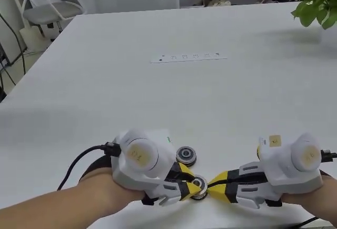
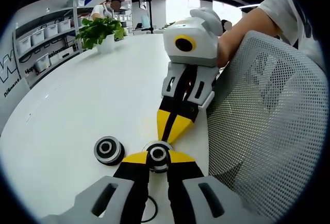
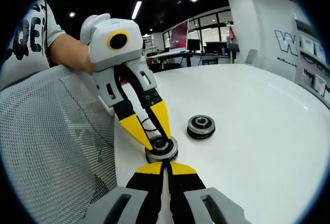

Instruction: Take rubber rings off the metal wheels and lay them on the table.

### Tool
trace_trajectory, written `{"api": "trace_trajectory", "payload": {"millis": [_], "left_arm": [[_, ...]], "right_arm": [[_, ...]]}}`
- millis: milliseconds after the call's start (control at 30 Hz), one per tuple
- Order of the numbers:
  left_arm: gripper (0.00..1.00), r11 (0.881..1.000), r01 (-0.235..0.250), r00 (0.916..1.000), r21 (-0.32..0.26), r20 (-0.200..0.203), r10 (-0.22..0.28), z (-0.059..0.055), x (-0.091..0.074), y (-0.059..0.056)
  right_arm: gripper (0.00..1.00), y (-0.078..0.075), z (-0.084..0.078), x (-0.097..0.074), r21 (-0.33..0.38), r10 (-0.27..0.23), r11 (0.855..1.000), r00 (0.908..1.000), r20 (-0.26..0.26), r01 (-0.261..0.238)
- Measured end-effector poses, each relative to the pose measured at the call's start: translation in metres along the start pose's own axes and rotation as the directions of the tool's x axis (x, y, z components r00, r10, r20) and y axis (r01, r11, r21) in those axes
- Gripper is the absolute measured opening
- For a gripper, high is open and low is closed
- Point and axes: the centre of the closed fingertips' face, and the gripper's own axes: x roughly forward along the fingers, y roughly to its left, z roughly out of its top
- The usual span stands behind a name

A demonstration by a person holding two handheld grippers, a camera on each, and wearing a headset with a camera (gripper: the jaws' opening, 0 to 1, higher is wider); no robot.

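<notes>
A small metal wheel (image 1: 199,182) with a dark rubber ring around it lies near the table's front edge. My left gripper (image 1: 194,187) is shut on this wheel (image 2: 158,154), one yellow tip on each side. From the other side, my right gripper (image 1: 211,183) has its jaws shut into a point (image 3: 165,168) that touches the wheel's rim (image 3: 161,149). I cannot tell whether it pinches the ring. A second wheel (image 1: 185,155) (image 3: 201,125) with its ring sits just behind. A thin black ring (image 2: 148,209) lies flat on the table under my left gripper.
The white table (image 1: 174,97) stretches far ahead, with a white power strip (image 1: 188,57) in its middle. A potted plant (image 1: 316,0) is at the back right and an office chair (image 1: 50,2) at the back left. A grey mesh chair back (image 2: 268,126) is close behind the grippers.
</notes>
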Motion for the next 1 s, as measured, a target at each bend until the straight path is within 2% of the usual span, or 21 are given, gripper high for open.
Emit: {"api": "trace_trajectory", "payload": {"millis": [133,267,633,800,933,1000], "left_arm": [[0.07,1.000,-0.001,1.0000,0.000,0.000,0.001,0.0000,-0.0001,0.0001],[0.07,1.000,-0.002,1.0000,0.000,-0.001,0.002,-0.0001,0.0000,0.0002],[0.07,1.000,-0.003,1.0000,-0.002,-0.001,0.003,-0.0001,0.0000,-0.0001],[0.07,1.000,-0.003,1.0000,-0.001,-0.001,0.003,-0.0002,0.0000,-0.0001],[0.07,1.000,-0.002,1.0000,0.000,-0.001,0.002,-0.0003,0.0000,-0.0002],[0.07,1.000,-0.002,1.0000,0.001,-0.001,0.002,-0.0003,0.0000,-0.0002]], "right_arm": [[0.00,-0.0001,0.0000,-0.0002,0.013,0.001,1.000,1.0000,0.003,-0.001],[0.00,-0.0011,-0.0007,-0.0003,0.057,0.004,0.998,0.9999,0.010,-0.005],[0.01,0.0001,-0.0006,-0.0010,0.024,0.002,1.000,1.0000,0.009,-0.002],[0.01,-0.0006,-0.0009,-0.0010,0.081,0.004,0.997,0.9999,0.016,-0.005],[0.00,-0.0006,-0.0015,-0.0009,0.095,0.003,0.995,0.9999,0.012,-0.005],[0.00,-0.0016,-0.0014,-0.0016,0.133,0.002,0.991,0.9998,0.018,-0.005]]}}
